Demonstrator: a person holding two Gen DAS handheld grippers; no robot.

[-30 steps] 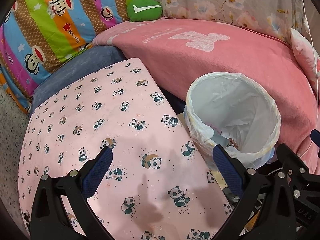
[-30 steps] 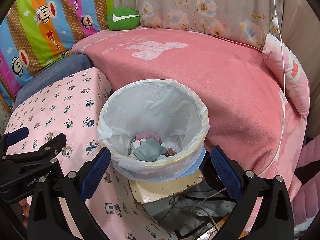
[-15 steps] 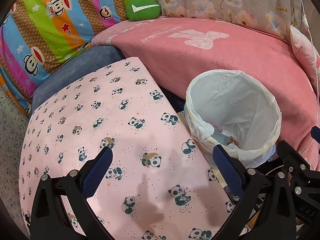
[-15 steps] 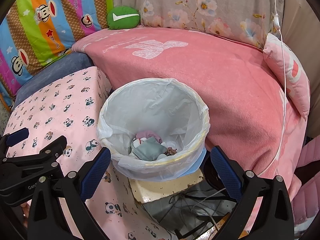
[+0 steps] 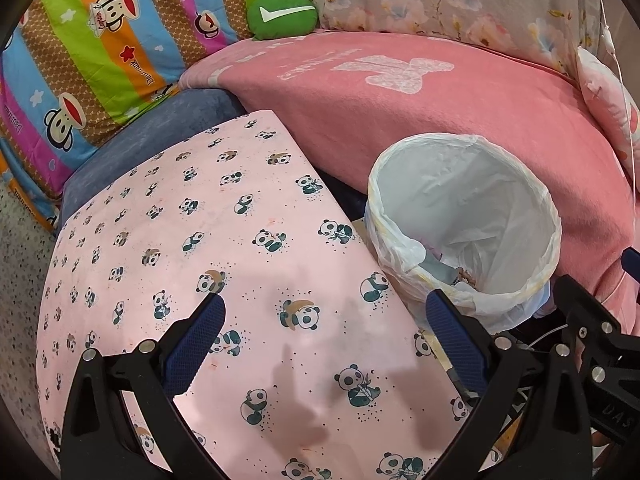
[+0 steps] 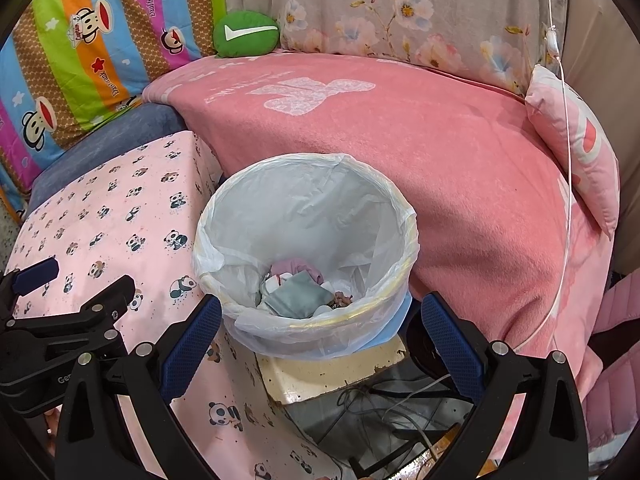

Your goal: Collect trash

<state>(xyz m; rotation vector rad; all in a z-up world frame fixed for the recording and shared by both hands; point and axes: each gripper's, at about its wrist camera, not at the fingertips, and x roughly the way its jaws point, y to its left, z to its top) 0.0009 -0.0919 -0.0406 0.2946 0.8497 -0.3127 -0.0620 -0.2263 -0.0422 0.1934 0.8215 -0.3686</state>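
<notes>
— So, both claws?
— Spread wide, empty: the left gripper (image 5: 326,320) over the pink panda-print cloth (image 5: 208,248), the right gripper (image 6: 320,320) before the round white-lined bin (image 6: 304,322).
— Trash?
— Crumpled grey and pink scraps (image 6: 298,286) lie inside the bin.

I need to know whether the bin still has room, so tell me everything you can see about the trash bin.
The trash bin is a round, upright container lined with a thin, crinkled white plastic bag folded over its rim. A light blue wall shows below the bag. It stands on a worn cream surface between the panda-print cover and the pink blanket. Only its bottom holds trash: pink, white and grey-green scraps. Most of it is unfilled. Neither claw touches it.
</notes>
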